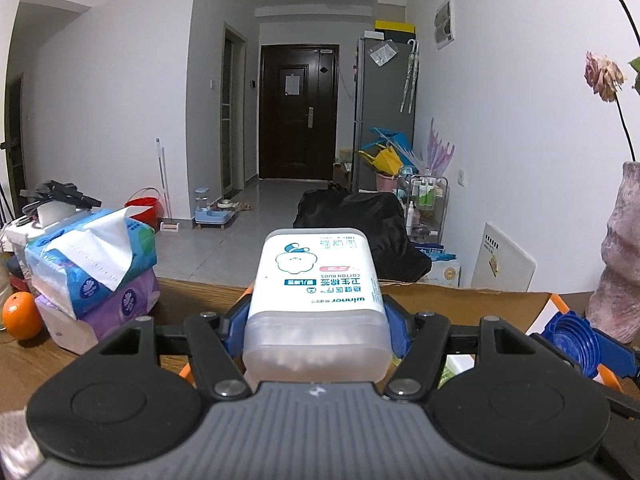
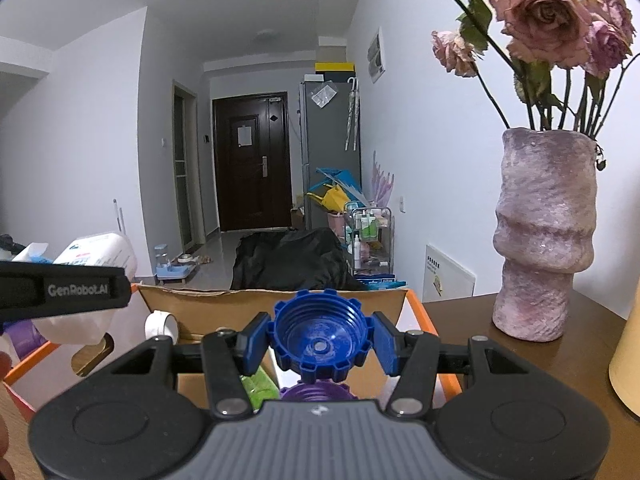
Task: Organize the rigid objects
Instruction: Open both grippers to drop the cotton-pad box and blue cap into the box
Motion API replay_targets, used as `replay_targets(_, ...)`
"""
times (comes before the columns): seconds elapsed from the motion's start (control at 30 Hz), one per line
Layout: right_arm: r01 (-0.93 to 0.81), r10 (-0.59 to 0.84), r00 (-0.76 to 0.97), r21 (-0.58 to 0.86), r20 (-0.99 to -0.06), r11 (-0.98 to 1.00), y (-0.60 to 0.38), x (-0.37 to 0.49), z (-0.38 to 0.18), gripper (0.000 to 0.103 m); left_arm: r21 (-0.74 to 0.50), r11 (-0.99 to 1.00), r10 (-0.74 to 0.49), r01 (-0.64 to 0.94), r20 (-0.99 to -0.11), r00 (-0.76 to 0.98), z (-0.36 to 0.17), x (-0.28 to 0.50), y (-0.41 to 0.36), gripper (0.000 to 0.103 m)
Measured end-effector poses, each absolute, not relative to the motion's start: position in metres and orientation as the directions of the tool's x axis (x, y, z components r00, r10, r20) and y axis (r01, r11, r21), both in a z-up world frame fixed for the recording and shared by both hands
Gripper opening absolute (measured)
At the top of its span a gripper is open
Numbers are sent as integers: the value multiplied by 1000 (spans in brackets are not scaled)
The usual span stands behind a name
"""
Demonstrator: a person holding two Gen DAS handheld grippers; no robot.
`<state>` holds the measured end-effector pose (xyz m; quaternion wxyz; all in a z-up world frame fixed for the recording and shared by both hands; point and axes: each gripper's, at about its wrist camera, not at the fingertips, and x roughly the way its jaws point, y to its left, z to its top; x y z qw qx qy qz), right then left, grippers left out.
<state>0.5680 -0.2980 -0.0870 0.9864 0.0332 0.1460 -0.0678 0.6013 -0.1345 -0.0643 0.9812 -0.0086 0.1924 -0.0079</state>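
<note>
My left gripper point(image 1: 316, 320) is shut on a white plastic box of cotton buds point(image 1: 316, 292) with a blue and white label, held above a cardboard box point(image 1: 460, 298). My right gripper point(image 2: 318, 338) is shut on a blue ribbed screw cap point(image 2: 320, 336), open side facing the camera, over the same cardboard box point(image 2: 224, 300) with orange edges. The cap and right gripper also show at the right in the left wrist view point(image 1: 572, 338). The cotton bud box shows at the left in the right wrist view point(image 2: 100, 252). Inside the box lie a purple cap point(image 2: 316, 392), a green item point(image 2: 260, 388) and a white piece point(image 2: 162, 324).
A stack of tissue packs point(image 1: 92, 264) and an orange point(image 1: 22, 314) sit on the wooden table point(image 1: 24, 364) at the left. A pink stone-like vase point(image 2: 544, 232) with dried roses stands at the right. A cream object point(image 2: 628, 356) is at the far right edge.
</note>
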Motion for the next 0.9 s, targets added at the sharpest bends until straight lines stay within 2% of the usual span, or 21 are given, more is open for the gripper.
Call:
replay_targets(0.27,132,-115,941,30,-318,991,-299,572,-88,53,-11,1000,-26,23,-414,910,-71,608,-134,68)
replay_targets(0.33,122,-105,936,31,-335,992,-299,573,-87,54,-8,1000,-22,20,-416,909,-72,608,-134,76)
replay_targets(0.37,120,-101,933,33,-346,992,-300,573,-87,55,-3,1000,-16,16,-411,912,-72,607,-133,86)
replay_targets(0.4,122,-102,930,37,-354,992,-302,574,-87,58,1,1000,-9,10,-406,914,-71,606,-133,98)
replay_targets(0.43,128,-106,926,38,-362,991,-303,574,-87,71,3,1000,1,0,-400,917,-71,605,-133,103)
replay_targets(0.47,136,-112,924,40,-365,990,-304,574,-87,89,1,1000,9,-10,-394,919,-70,604,-132,103)
replay_targets(0.53,159,-131,928,51,-349,986,-307,571,-87,102,-9,1000,7,-11,-403,915,-70,605,-129,103)
replay_targets(0.9,181,-143,935,89,-325,979,-317,559,-76,103,-41,999,10,-29,-406,914,-60,599,-113,103)
